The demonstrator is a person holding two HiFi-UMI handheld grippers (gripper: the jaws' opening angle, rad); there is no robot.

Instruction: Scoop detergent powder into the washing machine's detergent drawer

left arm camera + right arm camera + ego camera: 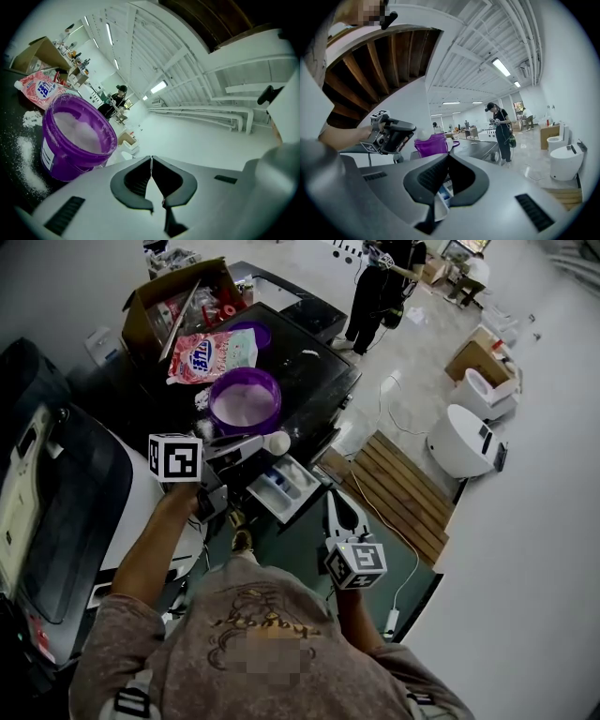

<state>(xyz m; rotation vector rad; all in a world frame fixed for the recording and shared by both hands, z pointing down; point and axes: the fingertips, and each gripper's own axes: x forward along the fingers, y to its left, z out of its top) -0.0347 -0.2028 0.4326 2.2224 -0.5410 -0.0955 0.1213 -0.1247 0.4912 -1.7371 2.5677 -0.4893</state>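
Closed tight, the left claw (151, 158) has its jaws pressed tip to tip, and nothing shows between them. It hangs just beside the purple tub (245, 399) of detergent powder, tilted up so that its own view takes in mostly ceiling. The placing reads as a station for scooping, since the tub is open, filled with white powder and within easy reach. The left forearm (150, 554) stretches forward and up from the lower left, bare below a brown sleeve, with the hand under the marker cube.

Behind the tub a pink detergent bag (211, 354) lies flat on the dark table (314, 371). Spilled powder (26, 154) is strewn on the table to the tub's left. A small white rounded object (277, 442) sits near the left claw's tip, and whether it is a scoop cannot be told.

Below the table's near edge the detergent drawer (286, 486) stands pulled out with its compartments facing up, ready to be filled. No view shows whether any powder lies in them.

To its right the right claw (447, 155) is also shut and empty, aimed toward the drawer, which shows behind its jaws. The right forearm (354, 610) is bent and kept close to the body, probably waiting while the left side works.
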